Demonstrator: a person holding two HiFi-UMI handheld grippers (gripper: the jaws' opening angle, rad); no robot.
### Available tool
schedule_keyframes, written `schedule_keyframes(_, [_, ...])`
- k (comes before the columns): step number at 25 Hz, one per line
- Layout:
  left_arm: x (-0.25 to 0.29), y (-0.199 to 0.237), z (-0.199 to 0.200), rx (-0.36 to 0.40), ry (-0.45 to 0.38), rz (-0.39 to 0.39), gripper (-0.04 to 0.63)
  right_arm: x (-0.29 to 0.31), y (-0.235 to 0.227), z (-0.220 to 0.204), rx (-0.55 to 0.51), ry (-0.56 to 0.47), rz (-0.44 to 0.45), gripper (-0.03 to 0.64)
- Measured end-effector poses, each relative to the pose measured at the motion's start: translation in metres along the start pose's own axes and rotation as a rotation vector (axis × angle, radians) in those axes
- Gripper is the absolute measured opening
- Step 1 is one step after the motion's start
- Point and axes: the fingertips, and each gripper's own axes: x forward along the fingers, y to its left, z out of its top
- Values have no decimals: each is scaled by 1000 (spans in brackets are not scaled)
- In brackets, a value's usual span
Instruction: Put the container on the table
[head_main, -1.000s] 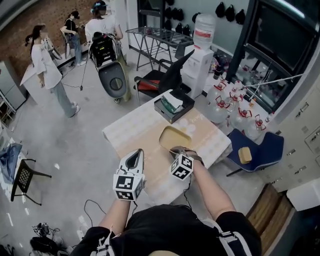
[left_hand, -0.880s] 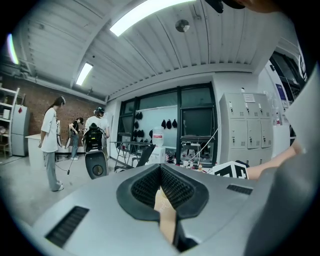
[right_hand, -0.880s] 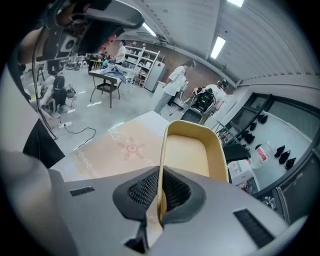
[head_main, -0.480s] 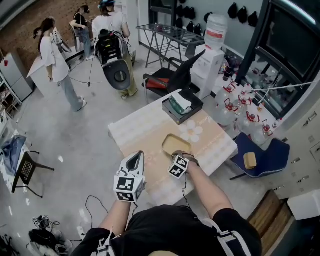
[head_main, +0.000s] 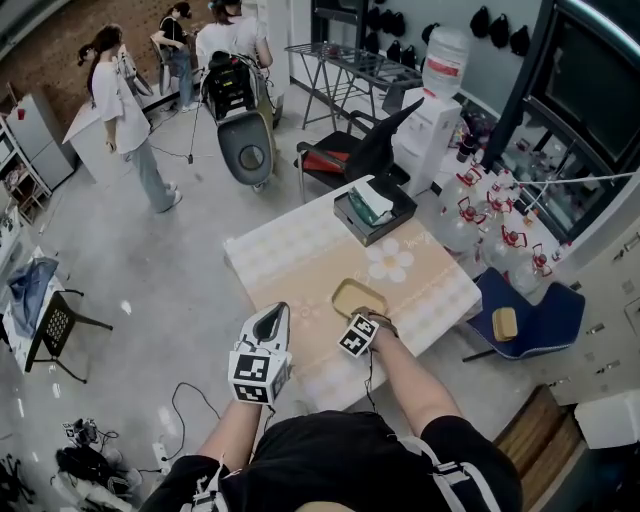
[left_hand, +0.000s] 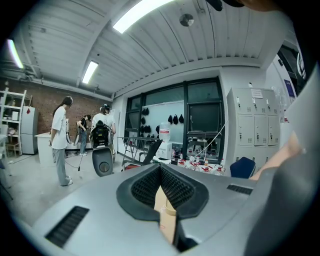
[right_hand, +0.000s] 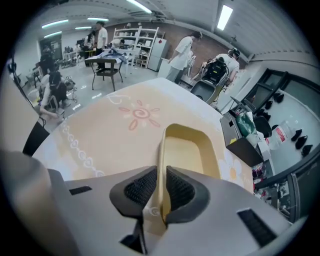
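A shallow yellow container (head_main: 358, 297) rests on the patterned table (head_main: 290, 255), near its front edge. My right gripper (head_main: 366, 319) points steeply down at its near rim. In the right gripper view the thin rim of the container (right_hand: 187, 150) stands between the pads of the right gripper (right_hand: 161, 187). The jaws are opening and a slight gap shows on each side of the wall. My left gripper (head_main: 270, 318) hovers over the table's near left edge, apart from the container. In its own view the left gripper (left_hand: 160, 167) has its pads together with nothing held.
A black tray (head_main: 375, 212) with green and white items sits at the table's far corner. Behind it are a black chair (head_main: 350, 155) and a water dispenser (head_main: 440, 95). Water bottles (head_main: 490, 225) and a blue chair (head_main: 525, 315) stand right. People (head_main: 125, 110) stand far left.
My right gripper has come down with the container, which now lies on the tabletop. The left gripper has barely shifted.
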Motion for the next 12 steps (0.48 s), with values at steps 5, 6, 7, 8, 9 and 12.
schedule_keyframes(5, [-11, 2, -1, 2, -2, 9, 14, -11, 6, 4, 52, -60, 30, 172])
schedule_keyframes(6, [-12, 2, 0, 2, -4, 9, 14, -19, 4, 8, 73, -94, 24, 190])
schedule_keyframes(7, [-13, 1, 1, 1, -6, 8, 14, -28, 0, 13, 101, -135, 14, 197])
schedule_keyframes(8, [-14, 1, 1, 0, -8, 7, 14, -39, -5, 18, 138, -184, -3, 201])
schedule_keyframes(9, [-15, 0, 1, -1, -9, 7, 14, -51, -11, 25, 181, -240, -26, 201])
schedule_keyframes(12, [-16, -1, 3, 1, -17, 1, 14, -99, -29, 45, 339, -424, -94, 191])
